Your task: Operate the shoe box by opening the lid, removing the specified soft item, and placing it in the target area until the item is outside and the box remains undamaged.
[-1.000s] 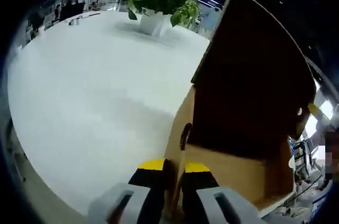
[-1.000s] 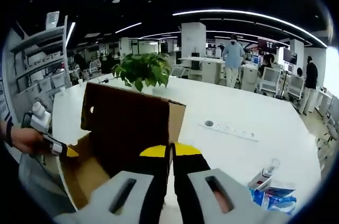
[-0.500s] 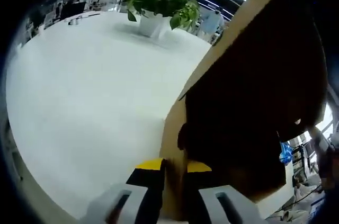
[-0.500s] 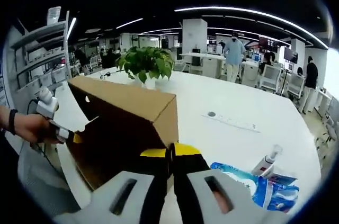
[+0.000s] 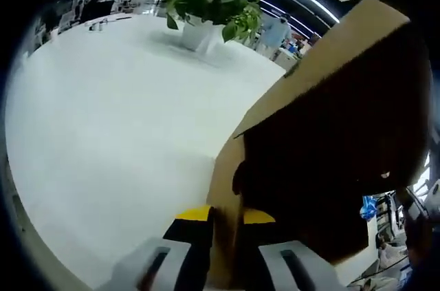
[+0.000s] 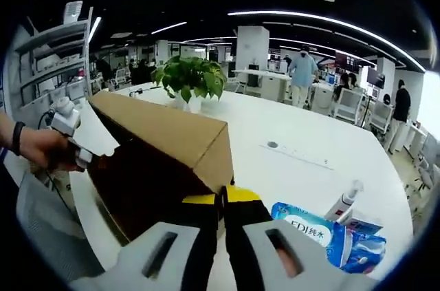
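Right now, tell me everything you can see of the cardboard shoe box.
The shoe box is plain brown cardboard, tipped over with a tan outer panel sloping upward and its shadowed inside facing the cameras. A small cutout shows in one wall. It sits over the white table. The left gripper pinches one wall edge between its yellow-tipped jaws; the right gripper is shut at the opposite corner. No damage shows; its contents are hidden in shadow.
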Action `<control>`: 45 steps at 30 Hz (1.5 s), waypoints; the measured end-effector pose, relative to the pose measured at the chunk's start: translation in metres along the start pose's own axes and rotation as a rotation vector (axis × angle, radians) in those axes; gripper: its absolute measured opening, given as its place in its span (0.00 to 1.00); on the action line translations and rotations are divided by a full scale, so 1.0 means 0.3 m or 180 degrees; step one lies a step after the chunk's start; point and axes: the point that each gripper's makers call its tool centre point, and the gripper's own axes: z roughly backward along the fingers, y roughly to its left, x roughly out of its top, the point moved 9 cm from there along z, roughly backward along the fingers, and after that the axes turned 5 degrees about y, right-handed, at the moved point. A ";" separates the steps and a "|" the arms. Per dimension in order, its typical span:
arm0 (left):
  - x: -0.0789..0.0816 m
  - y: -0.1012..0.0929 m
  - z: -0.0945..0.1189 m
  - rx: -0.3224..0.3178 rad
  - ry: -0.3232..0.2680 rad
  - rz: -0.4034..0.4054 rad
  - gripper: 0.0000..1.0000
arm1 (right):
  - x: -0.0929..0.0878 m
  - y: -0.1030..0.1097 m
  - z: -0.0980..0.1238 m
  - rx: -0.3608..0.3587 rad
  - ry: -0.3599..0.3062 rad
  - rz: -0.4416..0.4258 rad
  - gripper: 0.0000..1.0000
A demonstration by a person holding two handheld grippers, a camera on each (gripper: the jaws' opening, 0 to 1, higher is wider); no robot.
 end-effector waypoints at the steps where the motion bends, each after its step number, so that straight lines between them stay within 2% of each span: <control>1: 0.000 0.003 0.002 -0.0016 0.0006 -0.0009 0.14 | -0.008 0.005 0.003 -0.0008 0.0001 0.0002 0.00; 7: -0.012 0.008 0.058 -0.0082 -0.0013 -0.0111 0.12 | -0.035 0.029 0.020 -0.0038 0.0004 0.0018 0.00; 14: 0.002 0.009 0.145 -0.0122 -0.0128 -0.0285 0.11 | -0.085 0.050 0.025 -0.0057 0.0062 0.0081 0.00; 19: 0.009 -0.003 0.195 -0.0294 -0.0245 -0.0429 0.08 | -0.115 0.059 0.028 -0.0032 0.0116 -0.0012 0.00; 22: 0.001 -0.005 0.206 -0.0313 -0.0241 -0.0512 0.07 | -0.125 0.060 0.032 -0.0037 0.0118 -0.0082 0.00; 24: -0.006 -0.015 0.215 -0.0403 -0.0272 -0.0533 0.06 | -0.137 0.064 0.032 -0.0031 0.0146 -0.0104 0.00; 26: -0.005 -0.028 0.224 -0.0524 -0.0402 -0.0545 0.02 | -0.152 0.067 0.035 -0.0017 0.0194 -0.0157 0.00; 28: -0.011 -0.038 0.229 -0.0581 -0.0387 -0.0581 0.01 | -0.170 0.064 0.039 -0.0002 0.0231 -0.0237 0.00; 31: -0.027 -0.053 0.232 -0.0576 -0.0328 -0.0761 0.01 | -0.200 0.067 0.050 0.0026 0.0249 -0.0316 0.00; 34: -0.035 -0.049 0.233 -0.0565 -0.0292 -0.0779 0.01 | -0.224 0.070 0.053 0.0041 0.0287 -0.0383 0.00; 42: -0.081 -0.010 0.233 -0.0371 -0.0162 -0.0888 0.02 | -0.257 0.084 0.053 0.0144 0.0340 -0.0593 0.00; 45: -0.089 0.003 0.242 -0.0361 -0.0174 -0.0861 0.02 | -0.267 0.088 0.053 0.0159 0.0360 -0.0612 0.00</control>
